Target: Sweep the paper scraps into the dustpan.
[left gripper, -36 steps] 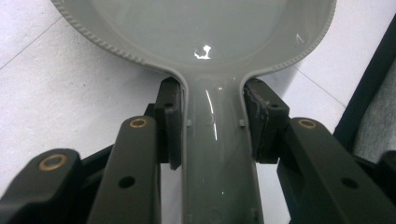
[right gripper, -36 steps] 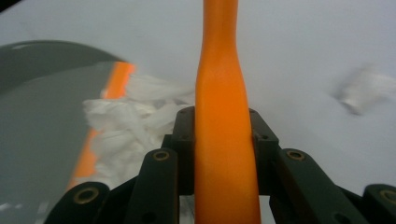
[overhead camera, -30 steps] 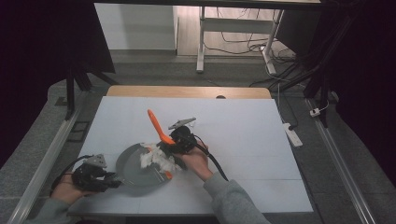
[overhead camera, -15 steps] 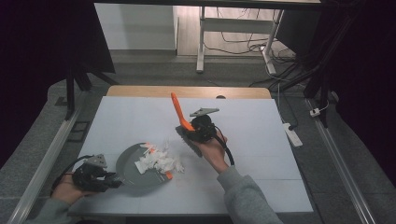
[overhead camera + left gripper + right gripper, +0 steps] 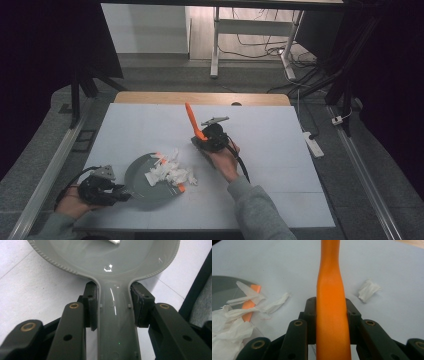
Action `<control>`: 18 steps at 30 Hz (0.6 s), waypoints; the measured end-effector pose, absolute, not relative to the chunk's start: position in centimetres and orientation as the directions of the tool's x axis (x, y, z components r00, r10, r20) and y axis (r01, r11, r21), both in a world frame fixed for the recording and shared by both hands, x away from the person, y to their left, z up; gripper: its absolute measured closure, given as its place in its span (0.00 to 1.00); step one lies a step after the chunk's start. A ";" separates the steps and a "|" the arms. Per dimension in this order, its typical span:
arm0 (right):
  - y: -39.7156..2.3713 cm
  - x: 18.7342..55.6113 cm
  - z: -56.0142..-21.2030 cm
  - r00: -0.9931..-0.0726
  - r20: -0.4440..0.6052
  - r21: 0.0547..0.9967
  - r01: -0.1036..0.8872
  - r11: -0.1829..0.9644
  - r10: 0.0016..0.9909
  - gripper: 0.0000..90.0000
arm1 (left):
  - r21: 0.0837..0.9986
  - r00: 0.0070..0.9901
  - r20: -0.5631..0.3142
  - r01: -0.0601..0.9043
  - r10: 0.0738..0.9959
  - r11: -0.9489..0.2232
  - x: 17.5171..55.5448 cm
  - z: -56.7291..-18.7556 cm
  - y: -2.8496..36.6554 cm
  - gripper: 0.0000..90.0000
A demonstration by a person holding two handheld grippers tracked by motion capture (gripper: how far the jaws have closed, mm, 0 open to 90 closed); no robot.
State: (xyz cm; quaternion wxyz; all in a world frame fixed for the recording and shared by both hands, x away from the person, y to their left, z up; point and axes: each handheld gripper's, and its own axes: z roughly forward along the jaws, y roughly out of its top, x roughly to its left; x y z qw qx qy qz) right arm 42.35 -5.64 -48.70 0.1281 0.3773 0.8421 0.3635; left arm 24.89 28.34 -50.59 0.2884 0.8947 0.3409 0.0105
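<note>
Firstly, left gripper (image 5: 113, 308): both pads (image 5: 91, 305) press the sides of the grey handle (image 5: 115, 325) of a dustpan (image 5: 147, 182), jaws closed on it. In the left gripper view the handle runs up between the jaws and widens into the pan, whose rim is ribbed along one side.

Right gripper (image 5: 331, 315): jaws clamped on an orange handle (image 5: 330, 302), one pad on each side. In the high view this handle (image 5: 191, 119) rises from the gripper (image 5: 202, 137) and tilts up and away toward the far edge of the table (image 5: 280, 150). What is on the handle's lower end cannot be told.

Dustpan contents: crumpled white tissue paper (image 5: 167, 170), heaped across the pan's open front edge and spilling partly onto the table. An orange strip (image 5: 249, 303) shows along that edge, under the paper (two short stretches of it in the high view).

Loose item: one small wad of white paper (image 5: 368, 290) lying on the table by itself, well apart from the heap; seen in the right gripper view.

Left hand (image 5: 75, 202): at the near left corner of the table, low, holding its gripper (image 5: 120, 196) level and pointed toward the pan.

Right hand (image 5: 225, 160): near the table's middle, forearm in a grey sleeve (image 5: 257, 212) coming in from the bottom edge, a black cable trailing back along it.

Table: pale top with a wooden strip along the far edge.
</note>
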 end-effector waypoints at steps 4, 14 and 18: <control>-4.7 42.3 -49.2 -0.689 0.064 0.703 0.544 0.458 0.722 0.78 | 0.523 0.769 -0.177 0.602 0.615 -0.603 24.9 -50.6 28.0 0.68; -1.7 41.3 -49.5 -0.740 0.040 0.687 0.509 0.519 0.672 0.78 | 0.523 0.767 -0.184 0.606 0.615 -0.599 25.1 -50.7 27.7 0.68; -0.5 40.7 -49.6 -0.757 0.043 0.684 0.498 0.533 0.652 0.78 | 0.527 0.765 -0.187 0.608 0.616 -0.595 25.2 -50.8 27.6 0.68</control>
